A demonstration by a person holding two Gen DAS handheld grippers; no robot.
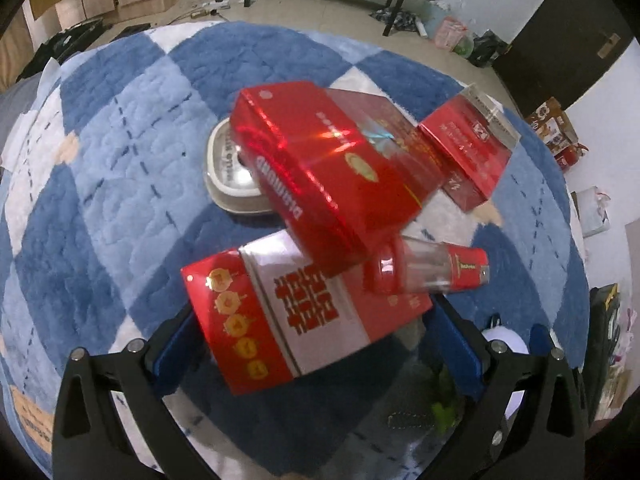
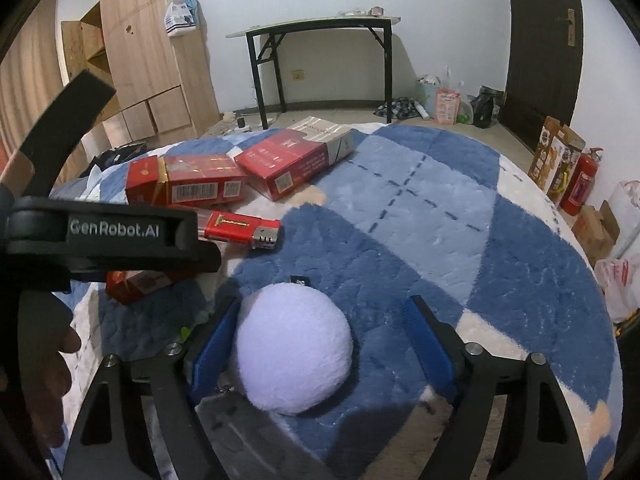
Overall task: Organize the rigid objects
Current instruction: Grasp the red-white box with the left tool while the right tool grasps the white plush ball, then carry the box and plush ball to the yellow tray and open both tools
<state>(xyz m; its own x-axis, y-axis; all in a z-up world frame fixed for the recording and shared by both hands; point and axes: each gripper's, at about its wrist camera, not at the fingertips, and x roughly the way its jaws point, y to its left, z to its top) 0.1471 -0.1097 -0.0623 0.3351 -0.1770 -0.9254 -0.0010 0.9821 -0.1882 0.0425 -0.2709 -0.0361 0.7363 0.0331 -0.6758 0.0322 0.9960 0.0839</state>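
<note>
My left gripper (image 1: pixel 316 320) is shut on a red-and-silver box (image 1: pixel 280 320) with gold lanterns and holds it tilted over the rug. Beyond it lie a shiny red box (image 1: pixel 320 172), a second red box (image 1: pixel 468 148), a red lighter (image 1: pixel 436 272) and a white dish (image 1: pixel 236 168). My right gripper (image 2: pixel 324 304) stands open around a white plush ball (image 2: pixel 292 344). Its left pad (image 2: pixel 216 340) is against the ball, and a wide gap separates the right pad (image 2: pixel 428 344) from it. In the right wrist view the left gripper's black housing (image 2: pixel 112 236) hangs over the lighter (image 2: pixel 240 228) and the red boxes (image 2: pixel 188 184).
Everything lies on a round blue-and-white checked rug (image 2: pixel 420 220). Behind it stand a folding table (image 2: pixel 320 24), wooden cabinets (image 2: pixel 140 60) and a dark door (image 2: pixel 544 40). A fire extinguisher (image 2: pixel 580 184), cartons and bags line the right edge of the floor.
</note>
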